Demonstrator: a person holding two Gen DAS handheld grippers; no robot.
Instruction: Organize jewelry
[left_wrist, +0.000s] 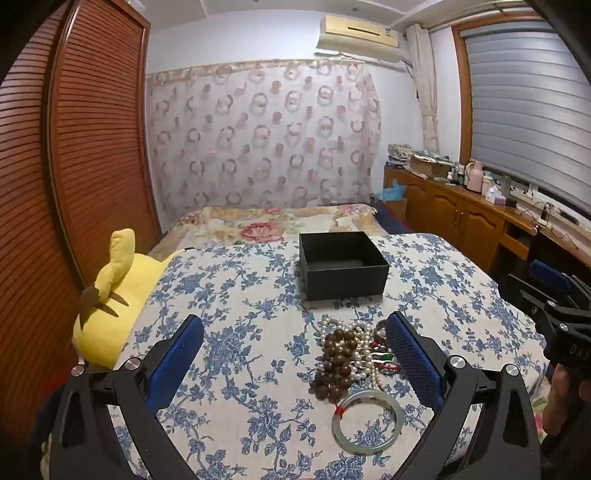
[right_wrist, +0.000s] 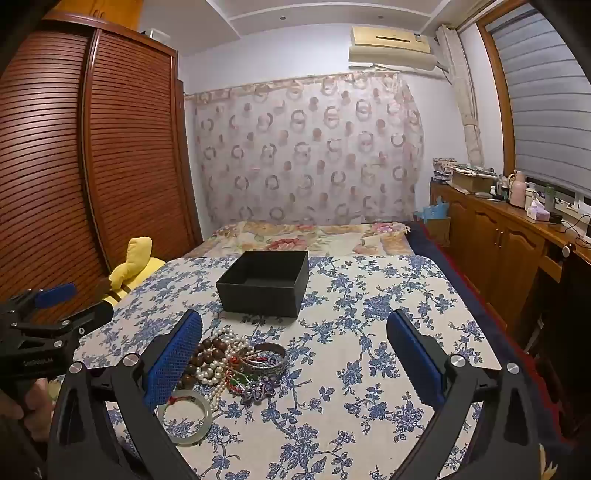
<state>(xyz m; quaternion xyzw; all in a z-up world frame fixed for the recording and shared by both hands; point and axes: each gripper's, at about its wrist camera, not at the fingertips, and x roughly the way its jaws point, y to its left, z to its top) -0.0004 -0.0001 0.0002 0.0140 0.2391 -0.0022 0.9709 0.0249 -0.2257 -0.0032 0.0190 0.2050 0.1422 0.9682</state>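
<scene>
I hold the left gripper (left_wrist: 295, 354) and right gripper (right_wrist: 294, 352) side by side, fingers spread wide (nothing between them), both pointing forward.

The left gripper (left_wrist: 295, 354) has a black plastic frame with two curved arms and round silver screws at the joints. Its fingers (left_wrist: 413, 354) carry blue pads with a fine grid texture. The right gripper (right_wrist: 295, 354) looks the same: black frame, silver screws, blue textured pads. On its black body, seen from the left view, are faint grey letters. Bare skin of the hand (left_wrist: 561, 402) shows below it.
</scene>
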